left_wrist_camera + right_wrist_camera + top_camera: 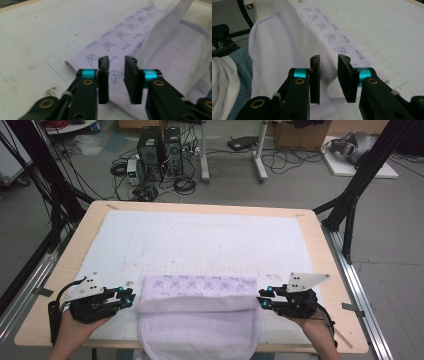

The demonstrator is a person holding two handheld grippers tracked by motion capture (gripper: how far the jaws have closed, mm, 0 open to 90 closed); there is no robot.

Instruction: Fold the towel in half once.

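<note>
A pale lilac cloth (pixel 200 320) lies at the table's front middle. A folded band printed with small cat faces (pixel 200 285) runs across its far edge, and its near part hangs over the front edge. My left gripper (pixel 129 297) sits just off the cloth's left end, and my right gripper (pixel 262 298) sits just off its right end. In the left gripper view the jaws (pixel 116 75) stand apart over the printed cloth (pixel 120 40), with nothing pinched. The right gripper (pixel 328 75) is likewise open above the cloth's hem (pixel 277 50).
A white mat (pixel 200 235) covers most of the wooden table (pixel 320 250). Black frame posts (pixel 357 185) rise at both sides. Computer towers (pixel 160 152) and cables lie on the floor beyond. The person's jeans (pixel 242 62) are visible below the hanging cloth.
</note>
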